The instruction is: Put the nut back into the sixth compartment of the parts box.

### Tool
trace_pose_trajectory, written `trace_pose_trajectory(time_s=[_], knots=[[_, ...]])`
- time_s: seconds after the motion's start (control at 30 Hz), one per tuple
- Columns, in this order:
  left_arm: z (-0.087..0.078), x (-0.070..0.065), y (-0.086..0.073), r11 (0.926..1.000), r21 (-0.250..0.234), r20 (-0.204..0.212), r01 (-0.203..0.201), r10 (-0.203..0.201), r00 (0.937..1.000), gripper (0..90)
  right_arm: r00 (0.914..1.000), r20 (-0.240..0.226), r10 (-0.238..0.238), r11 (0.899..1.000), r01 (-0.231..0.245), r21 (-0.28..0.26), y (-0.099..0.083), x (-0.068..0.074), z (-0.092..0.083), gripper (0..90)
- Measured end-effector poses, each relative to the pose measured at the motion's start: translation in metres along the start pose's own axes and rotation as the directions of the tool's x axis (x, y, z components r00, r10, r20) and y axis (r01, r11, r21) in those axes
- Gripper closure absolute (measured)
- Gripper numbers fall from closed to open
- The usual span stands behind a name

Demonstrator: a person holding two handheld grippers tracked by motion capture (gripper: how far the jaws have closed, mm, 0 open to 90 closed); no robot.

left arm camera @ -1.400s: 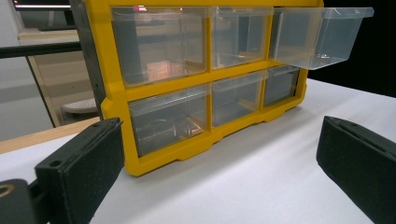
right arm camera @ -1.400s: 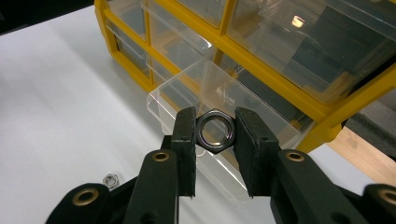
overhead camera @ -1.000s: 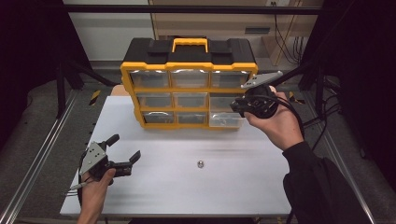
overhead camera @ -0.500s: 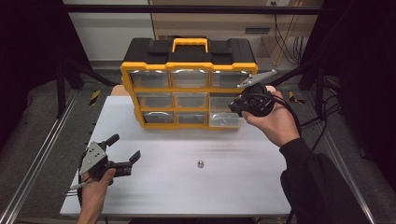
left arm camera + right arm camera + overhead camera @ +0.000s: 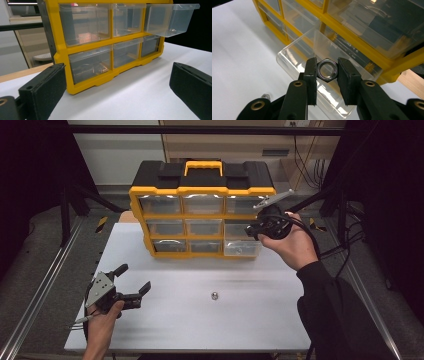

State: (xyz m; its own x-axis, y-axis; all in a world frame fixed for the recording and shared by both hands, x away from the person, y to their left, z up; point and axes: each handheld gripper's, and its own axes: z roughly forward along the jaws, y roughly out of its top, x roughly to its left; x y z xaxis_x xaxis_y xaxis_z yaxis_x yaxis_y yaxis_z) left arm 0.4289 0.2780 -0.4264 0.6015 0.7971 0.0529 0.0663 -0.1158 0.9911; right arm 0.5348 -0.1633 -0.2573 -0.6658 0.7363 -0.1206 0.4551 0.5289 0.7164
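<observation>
A yellow organizer (image 5: 202,215) with clear drawers stands at the back of the white table (image 5: 200,320). One clear drawer (image 5: 294,60) in its right column is pulled out. My right gripper (image 5: 327,72) is shut on a steel hex nut (image 5: 326,70) and holds it just above that open drawer (image 5: 242,249). In the high view my right gripper (image 5: 252,231) is at the organizer's right front. My left gripper (image 5: 133,277) rests low at the table's front left, jaws wide open with nothing between them. It faces the organizer (image 5: 62,57) and the protruding drawer (image 5: 170,20).
A second small nut (image 5: 214,295) lies loose on the table in front of the organizer, also seen below the right gripper as a nut (image 5: 265,96). Metal rails (image 5: 40,285) run along the table's left side. Cables (image 5: 345,245) trail at the right.
</observation>
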Motion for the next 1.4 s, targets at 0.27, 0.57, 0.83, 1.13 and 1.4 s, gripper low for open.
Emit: trace_pose_trajectory(time_s=[0.27,0.57,0.83,1.13,1.4], knots=[[0.000,0.000,0.000,1.0000,-0.001,-0.001,0.001,-0.001,1.0000,0.7,0.9999,-0.007,0.009,1.000,-0.009,0.008,0.005,-0.001,0.005,69.9],[0.000,0.000,0.000,1.0000,-0.001,-0.001,0.001,-0.001,1.0000,0.8,0.9997,-0.001,0.026,0.999,-0.026,0.041,0.008,-0.004,0.013,69.9],[-0.001,0.001,0.000,1.0000,-0.002,-0.001,0.001,-0.001,1.0000,0.8,0.9991,0.008,0.043,0.998,-0.043,0.055,0.008,-0.007,0.019,69.9],[0.000,0.001,0.000,1.0000,-0.002,0.000,0.003,-0.003,1.0000,0.8,0.9985,0.011,0.054,0.997,-0.054,0.053,0.009,-0.004,0.026,62.0],[0.000,0.001,0.000,1.0000,-0.001,-0.001,0.001,-0.001,1.0000,0.8,0.9996,0.010,0.026,0.999,-0.026,-0.028,0.008,0.010,0.013,45.6]])
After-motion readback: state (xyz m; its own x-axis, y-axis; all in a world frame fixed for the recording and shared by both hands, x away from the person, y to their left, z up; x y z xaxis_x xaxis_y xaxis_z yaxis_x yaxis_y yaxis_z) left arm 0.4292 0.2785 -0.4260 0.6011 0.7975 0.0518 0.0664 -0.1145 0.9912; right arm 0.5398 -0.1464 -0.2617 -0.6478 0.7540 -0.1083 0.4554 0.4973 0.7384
